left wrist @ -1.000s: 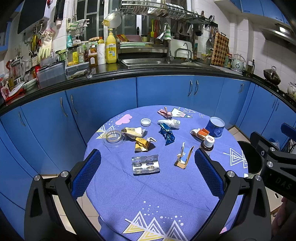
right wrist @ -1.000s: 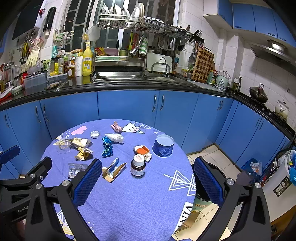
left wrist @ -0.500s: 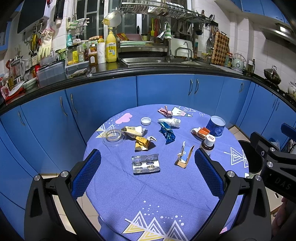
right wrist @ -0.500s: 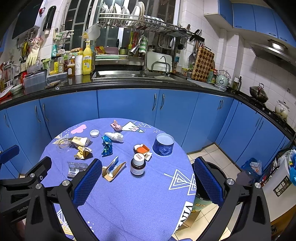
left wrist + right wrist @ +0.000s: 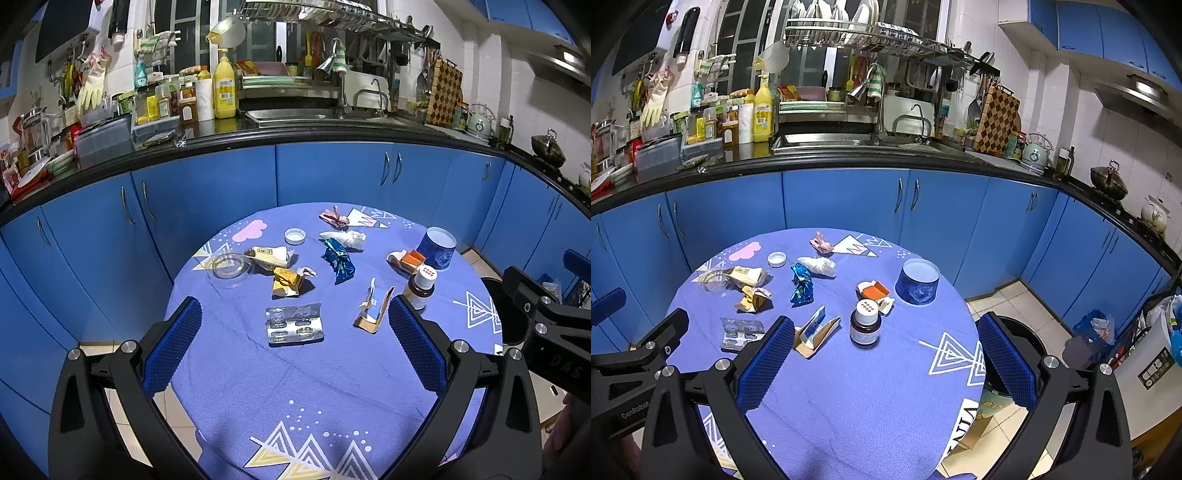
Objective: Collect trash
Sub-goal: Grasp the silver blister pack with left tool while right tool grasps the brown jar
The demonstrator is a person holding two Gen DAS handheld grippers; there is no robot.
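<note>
Open cloth up close to you, clutter across the far half of the round table [image 5: 332,387].

Both of your grippers hung with jaws spread wide over the near, bare part of the tablecloth, where you had free room. Ahead of your left gripper [image 5: 294,338], a blister pack [image 5: 294,324] lay nearest, with a torn brown carton [image 5: 373,309] just to its right. Ahead of your right gripper [image 5: 885,354], an upright brown bottle [image 5: 865,325] stood in the way, and a blue tin [image 5: 917,281] rose behind it near the table's right edge. Wrappers crowded the far middle. A black bin [image 5: 1023,339] stood on the floor beside the table on the right.
</note>
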